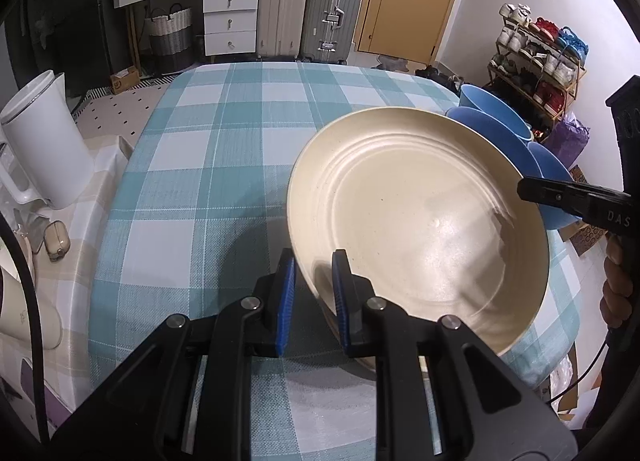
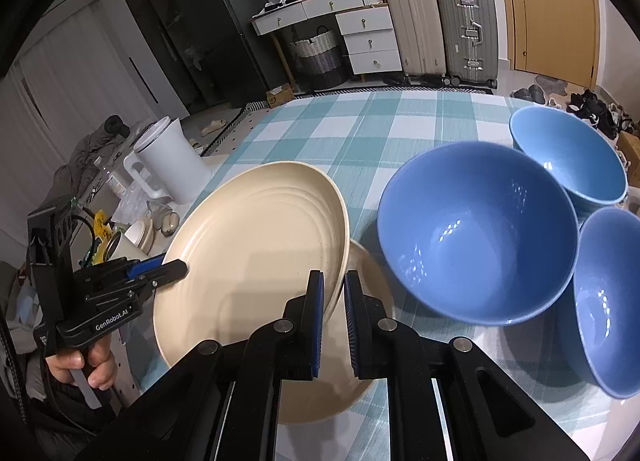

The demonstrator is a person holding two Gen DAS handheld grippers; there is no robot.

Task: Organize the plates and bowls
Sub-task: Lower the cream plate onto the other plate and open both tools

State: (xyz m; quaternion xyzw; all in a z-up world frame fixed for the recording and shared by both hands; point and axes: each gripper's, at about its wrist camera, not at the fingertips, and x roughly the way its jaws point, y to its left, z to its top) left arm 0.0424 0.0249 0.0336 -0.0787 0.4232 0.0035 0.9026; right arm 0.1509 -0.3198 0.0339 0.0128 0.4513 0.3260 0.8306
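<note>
Fingers of both grippers pinched opposite rims of the ribbed cream ceramic plate (image 2: 256, 245): left gripper (image 1: 314, 293) w/ jaws nearly closed on its rim, right gripper (image 2: 333, 315) likewise. Plate hung tilted over a second cream plate (image 2: 360, 361) near the checked table's (image 1: 224, 141) front edge. Best to level it & lower both sides evenly, clear of the glossy blue bowls (image 2: 476, 233). Both grippers pointed steeply down.

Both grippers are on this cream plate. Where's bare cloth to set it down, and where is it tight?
Free: the checked tablecloth from the cream plate across to the edge by the white jug, and back to the far edge. Crowded: right of the plate, three blue bowls cluster tightly. A second cream plate lies under the held one.
</note>
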